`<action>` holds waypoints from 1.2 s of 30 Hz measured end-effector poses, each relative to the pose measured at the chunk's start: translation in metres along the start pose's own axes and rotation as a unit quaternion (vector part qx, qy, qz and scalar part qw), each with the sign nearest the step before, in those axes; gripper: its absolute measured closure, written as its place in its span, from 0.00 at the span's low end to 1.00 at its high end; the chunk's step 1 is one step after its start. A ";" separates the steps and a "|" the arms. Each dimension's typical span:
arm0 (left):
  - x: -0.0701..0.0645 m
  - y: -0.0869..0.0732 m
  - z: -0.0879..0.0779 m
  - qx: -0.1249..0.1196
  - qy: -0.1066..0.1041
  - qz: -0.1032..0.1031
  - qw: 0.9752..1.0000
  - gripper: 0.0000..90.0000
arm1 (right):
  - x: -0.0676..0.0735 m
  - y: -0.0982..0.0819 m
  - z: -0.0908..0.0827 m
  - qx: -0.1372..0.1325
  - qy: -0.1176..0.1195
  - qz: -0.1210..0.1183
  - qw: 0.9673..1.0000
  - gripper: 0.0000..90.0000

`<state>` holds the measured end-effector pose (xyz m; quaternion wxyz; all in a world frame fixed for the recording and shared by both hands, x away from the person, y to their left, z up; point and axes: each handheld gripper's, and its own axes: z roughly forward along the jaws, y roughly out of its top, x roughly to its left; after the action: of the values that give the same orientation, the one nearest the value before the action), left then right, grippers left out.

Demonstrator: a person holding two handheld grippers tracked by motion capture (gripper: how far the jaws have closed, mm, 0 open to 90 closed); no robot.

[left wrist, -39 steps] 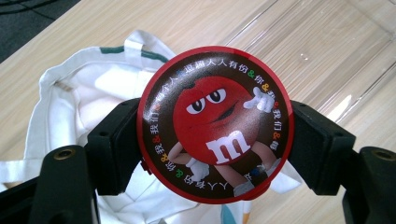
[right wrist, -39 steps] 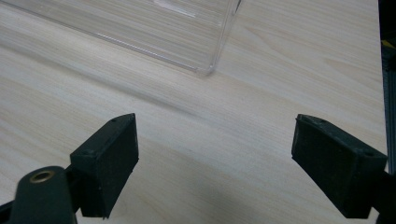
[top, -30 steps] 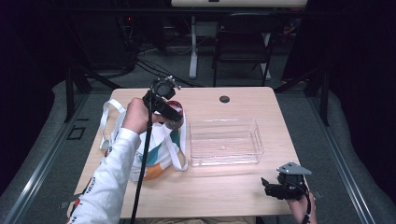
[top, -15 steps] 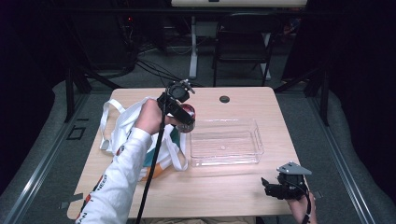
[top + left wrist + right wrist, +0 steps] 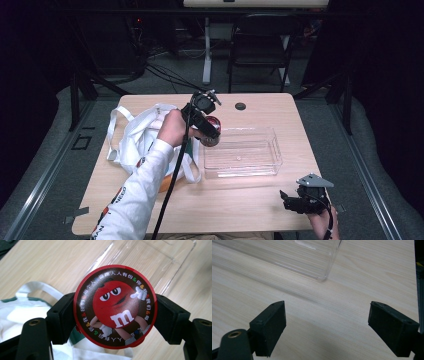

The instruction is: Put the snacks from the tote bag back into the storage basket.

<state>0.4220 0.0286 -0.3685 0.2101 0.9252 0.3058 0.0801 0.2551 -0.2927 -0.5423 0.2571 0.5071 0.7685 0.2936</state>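
A round red-rimmed candy tub [image 5: 115, 306] with a red cartoon figure on its lid sits between the jaws of my left gripper [image 5: 115, 315], which is shut on its sides. In the high view the left gripper [image 5: 207, 131] holds the tub [image 5: 212, 131] just above the left end of a clear plastic tray [image 5: 272, 150]. A white tote bag [image 5: 137, 135] lies to the left on the table. My right gripper [image 5: 327, 322] stands open over bare wood, nothing between its jaws; in the high view the right gripper [image 5: 294, 202] rests near the table's front right edge.
The wooden table [image 5: 250, 205] has a small black round cap [image 5: 240, 106] near its far edge. The tray's near corner [image 5: 322, 277] lies ahead of the right gripper. Chairs and cables stand on the dark floor beyond the table.
My left gripper has carried the candy tub rightward from above the bag to the tray's left end, and slightly lower. The right gripper has stayed where it was.
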 end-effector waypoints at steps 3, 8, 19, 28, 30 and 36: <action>-0.004 0.003 0.008 0.003 -0.007 0.004 1.000 0.29 | 0.000 0.000 0.000 0.000 0.000 -0.001 1.000 0.16; -0.007 0.005 0.017 0.006 -0.016 0.001 1.000 0.29 | 0.000 0.000 0.000 -0.002 0.002 0.001 1.000 0.16; -0.013 0.003 0.041 0.015 -0.034 -0.001 0.999 0.29 | 0.001 0.000 0.000 0.002 0.001 -0.001 1.000 0.16; -0.015 0.001 0.058 0.024 -0.042 -0.001 0.999 0.29 | 0.001 0.000 0.000 0.003 0.001 -0.003 1.000 0.16; -0.015 0.000 0.060 0.026 -0.045 0.000 0.999 0.29 | 0.001 0.000 0.001 0.002 0.003 -0.004 1.000 0.16; -0.014 -0.004 0.067 0.029 -0.050 -0.006 0.998 0.29 | 0.001 0.000 0.000 0.000 0.007 -0.003 1.000 0.16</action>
<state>0.4267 0.0003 -0.4304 0.1987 0.9318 0.3028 0.0232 0.2550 -0.2915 -0.5425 0.2530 0.5031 0.7713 0.2966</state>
